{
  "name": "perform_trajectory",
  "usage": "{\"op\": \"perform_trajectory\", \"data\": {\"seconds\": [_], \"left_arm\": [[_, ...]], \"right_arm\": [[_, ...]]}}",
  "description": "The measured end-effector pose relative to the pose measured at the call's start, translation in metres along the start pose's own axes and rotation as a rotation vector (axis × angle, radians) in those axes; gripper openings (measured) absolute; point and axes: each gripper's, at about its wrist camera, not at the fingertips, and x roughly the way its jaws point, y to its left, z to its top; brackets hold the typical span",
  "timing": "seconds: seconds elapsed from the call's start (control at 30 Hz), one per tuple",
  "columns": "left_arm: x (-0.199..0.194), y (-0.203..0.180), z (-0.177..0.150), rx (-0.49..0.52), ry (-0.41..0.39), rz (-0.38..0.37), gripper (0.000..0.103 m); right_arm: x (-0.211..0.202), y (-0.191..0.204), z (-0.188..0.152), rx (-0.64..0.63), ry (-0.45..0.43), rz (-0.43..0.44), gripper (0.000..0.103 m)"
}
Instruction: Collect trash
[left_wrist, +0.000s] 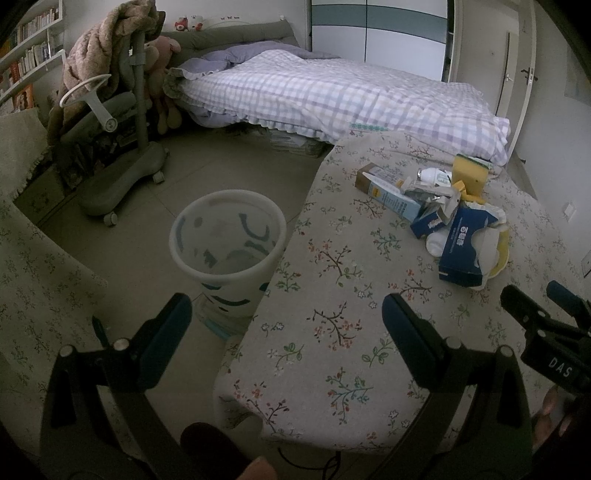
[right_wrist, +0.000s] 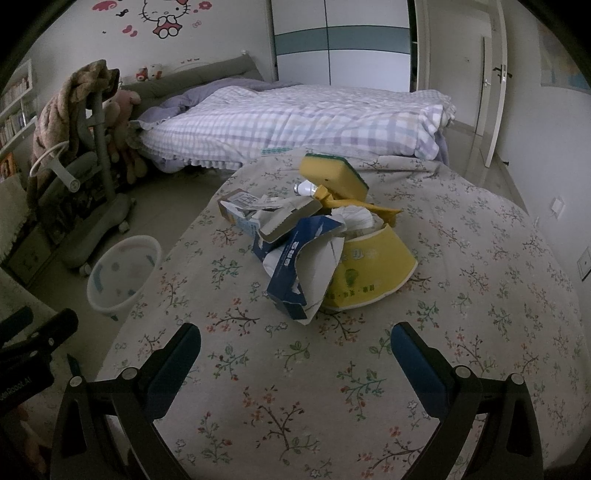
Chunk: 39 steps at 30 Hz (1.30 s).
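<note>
hovering over the floral tablecloth (right_wrist: 461, 258), the right gripper (right_wrist: 295, 347) has its fingers spread wide with nothing between them. the left gripper (left_wrist: 286, 314) is likewise wide apart and empty, above the table's left edge. the trash pile sits on the cloth ahead of the right gripper: a torn blue box (right_wrist: 291, 269), a yellow paper bowl (right_wrist: 369, 273), a yellow sponge (right_wrist: 332, 173) and a small white bottle (right_wrist: 304, 188). the white bin (left_wrist: 225, 254) stands on the floor just beside the table's left edge.
</note>
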Motion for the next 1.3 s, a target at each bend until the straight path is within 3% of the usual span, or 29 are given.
{"op": "perform_trajectory", "data": {"seconds": [0.77,0.93,1.1,1.3], "left_arm": [[-0.001,0.0,0.001,0.001,0.006,-0.007,0.102],[-0.002,0.0,0.013,-0.001,0.044,-0.095,0.102],[0.005,-0.002,0.029,0.008,0.08,-0.161,0.102],[0.018,-0.003,0.046,-0.004,0.108,-0.208,0.102]], "right_arm": [[-0.002,-0.001,0.001,0.004,0.0,0.001,0.103],[-0.008,-0.017,0.021,0.021,-0.001,-0.023,0.103],[0.005,-0.042,0.057,0.03,0.058,-0.046,0.103],[0.049,-0.05,0.083,0.05,0.264,0.074,0.103]]}}
